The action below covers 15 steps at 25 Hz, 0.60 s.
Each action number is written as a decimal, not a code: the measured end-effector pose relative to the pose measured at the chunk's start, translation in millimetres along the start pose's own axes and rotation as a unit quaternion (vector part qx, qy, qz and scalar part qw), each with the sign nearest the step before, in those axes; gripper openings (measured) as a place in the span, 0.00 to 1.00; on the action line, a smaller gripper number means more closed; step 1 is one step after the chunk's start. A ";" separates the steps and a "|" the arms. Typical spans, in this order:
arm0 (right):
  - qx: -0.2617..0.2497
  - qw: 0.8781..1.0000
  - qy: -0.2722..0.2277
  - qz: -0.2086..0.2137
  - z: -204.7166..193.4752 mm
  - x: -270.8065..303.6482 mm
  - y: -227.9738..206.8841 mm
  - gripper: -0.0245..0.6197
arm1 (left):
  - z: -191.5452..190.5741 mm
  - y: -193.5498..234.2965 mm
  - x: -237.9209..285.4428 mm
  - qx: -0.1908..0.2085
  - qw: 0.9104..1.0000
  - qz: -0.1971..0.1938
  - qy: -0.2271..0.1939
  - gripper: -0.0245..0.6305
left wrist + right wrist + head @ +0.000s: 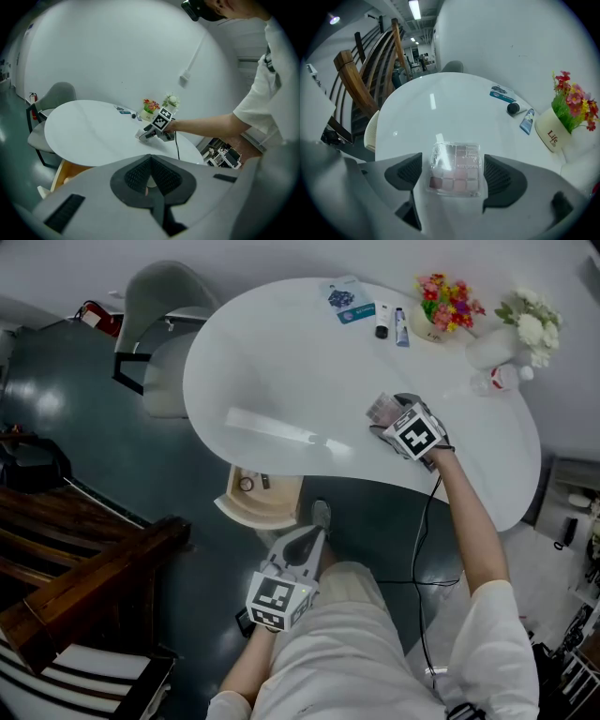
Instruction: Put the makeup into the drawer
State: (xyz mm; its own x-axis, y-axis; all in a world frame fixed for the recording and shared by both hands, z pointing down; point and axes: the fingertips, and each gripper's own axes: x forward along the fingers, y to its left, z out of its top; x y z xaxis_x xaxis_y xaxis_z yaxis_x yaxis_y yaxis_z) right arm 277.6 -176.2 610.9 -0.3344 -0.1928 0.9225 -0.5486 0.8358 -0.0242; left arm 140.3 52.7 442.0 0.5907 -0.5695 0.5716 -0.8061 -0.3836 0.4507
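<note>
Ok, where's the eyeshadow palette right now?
In the right gripper view the eyeshadow palette lies on the white table between the open jaws of the right gripper, right of the table's middle in the head view.

My white worktop (pixel 281 362) bears a flower pot (pixel 441 307); beside it a tube (pixel 401 327), dark bottle (pixel 382 329), packet (pixel 347 301); well apart, the palette (pixel 455 169).
</note>
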 end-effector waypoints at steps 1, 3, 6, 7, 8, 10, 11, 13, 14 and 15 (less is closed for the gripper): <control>0.001 1.000 0.004 0.001 -1.2 3.4 -1.7 0.64 | -0.1 0.6 0.6 -0.001 1.000 0.001 0.000 0.05; 0.003 1.000 0.010 0.001 -4.1 10.5 -5.5 0.64 | 0.2 2.1 1.4 -0.002 1.000 0.003 0.000 0.05; 0.010 1.000 0.006 0.009 -5.3 16.2 -6.8 0.64 | 1.9 4.5 0.8 -0.004 1.000 0.006 -0.002 0.05; 0.012 1.000 0.005 0.010 -5.3 16.1 -6.3 0.64 | 2.5 5.3 0.5 -0.005 1.000 0.007 -0.003 0.05; 0.013 1.000 0.006 0.011 -5.4 15.7 -5.9 0.64 | 2.9 6.0 0.4 -0.005 1.000 0.008 -0.003 0.05; 0.015 1.000 0.007 0.011 -6.0 15.5 -5.7 0.63 | 3.6 7.0 0.8 -0.006 1.000 0.009 -0.005 0.05; 0.015 1.000 0.007 0.011 -6.2 15.6 -5.7 0.63 | 3.9 7.2 1.0 -0.008 1.000 0.009 -0.006 0.05; 0.016 1.000 0.005 0.011 -6.4 15.5 -5.7 0.63 | 3.7 7.8 1.1 -0.012 1.000 0.008 -0.006 0.05; 0.017 1.000 0.005 0.010 -6.6 15.5 -5.8 0.63 | 3.3 8.1 1.0 -0.013 1.000 0.009 -0.006 0.05; 0.018 1.000 0.004 0.009 -6.7 15.4 -6.1 0.63 | 2.9 8.2 0.9 -0.013 1.000 0.009 -0.006 0.05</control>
State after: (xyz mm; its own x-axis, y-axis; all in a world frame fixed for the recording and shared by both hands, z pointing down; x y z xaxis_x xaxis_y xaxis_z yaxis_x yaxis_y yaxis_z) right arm 280.9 -180.9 627.8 -0.3380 -0.1745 0.9248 -0.5702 0.8197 -0.0538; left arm 134.1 46.9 444.2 0.5757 -0.5845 0.5718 -0.8151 -0.3547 0.4581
